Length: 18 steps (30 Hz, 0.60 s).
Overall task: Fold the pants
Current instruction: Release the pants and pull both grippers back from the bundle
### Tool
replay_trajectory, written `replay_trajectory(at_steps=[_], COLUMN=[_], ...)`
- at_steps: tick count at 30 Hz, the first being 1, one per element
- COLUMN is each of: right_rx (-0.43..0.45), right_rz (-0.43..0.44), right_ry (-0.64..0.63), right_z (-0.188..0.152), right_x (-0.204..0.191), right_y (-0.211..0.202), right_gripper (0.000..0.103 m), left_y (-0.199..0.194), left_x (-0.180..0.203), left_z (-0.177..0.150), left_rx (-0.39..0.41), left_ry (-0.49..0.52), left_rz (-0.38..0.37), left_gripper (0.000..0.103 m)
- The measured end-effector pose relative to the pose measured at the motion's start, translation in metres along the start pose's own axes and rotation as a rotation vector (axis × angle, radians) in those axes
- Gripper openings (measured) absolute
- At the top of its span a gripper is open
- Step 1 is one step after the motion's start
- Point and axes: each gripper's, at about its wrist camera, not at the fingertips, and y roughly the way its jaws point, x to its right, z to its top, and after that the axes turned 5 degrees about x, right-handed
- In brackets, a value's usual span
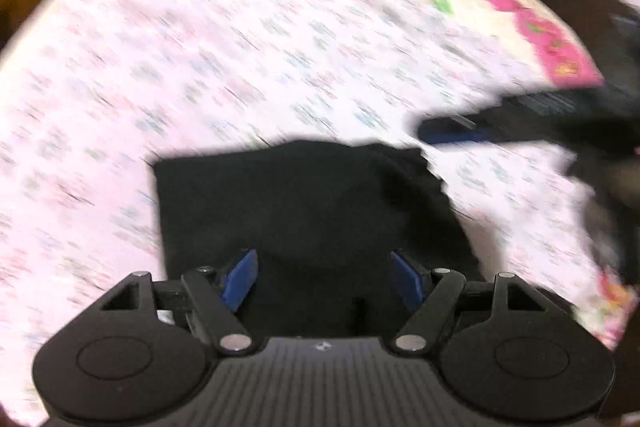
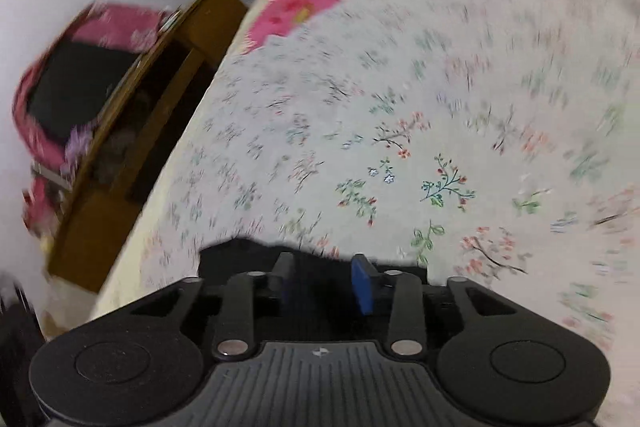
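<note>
Folded black pants (image 1: 304,211) lie squarish on bedsheet (image 1: 240,67)

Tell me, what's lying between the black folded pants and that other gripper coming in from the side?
Only bare flowered bedsheet lies between the pants and the right gripper. The left wrist view shows it, though blurred.

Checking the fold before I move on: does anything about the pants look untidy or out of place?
Mostly neat: the black pants lie as a squarish bundle on the floral bedsheet, but the right edge looks bunched and uneven. Blur hides detail.
</note>
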Motion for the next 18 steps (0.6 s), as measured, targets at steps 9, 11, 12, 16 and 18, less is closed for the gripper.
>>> replay_trajectory(at_steps=[9,11,12,16,18], right_rx=[0.152,0.211,0.23,0.231,0.192], right_rz=[-0.139,-0.145,-0.133,-0.085,-0.155], right_ry=[-0.133,-0.092,-0.059,-0.139,-0.224], right_z=[-0.044,-0.064,-0.074,-0.113,-0.134], right_x=[-0.005,-0.005,-0.004,-0.016,-0.016], right_y=[-0.05,-0.053,-0.054,-0.037,-0.014], right_gripper=[0.067,0.083,0.085,0.071,0.063], left_y=[-0.009,-0.005,-0.002,-0.01,-0.016], left_x=[0.009,0.011,0.017,0.022,0.026], left_z=[0.009,-0.001,-0.004,-0.029,-0.045], left_rx=[0.229,0.269,0.288,0.354,0.362], left_ry=[0.066,0.1,0.123,0.162,0.156], left_rz=[0.179,0.189,0.204,0.219,0.217], left_gripper=[0.094,0.094,0.095,0.103,0.103])
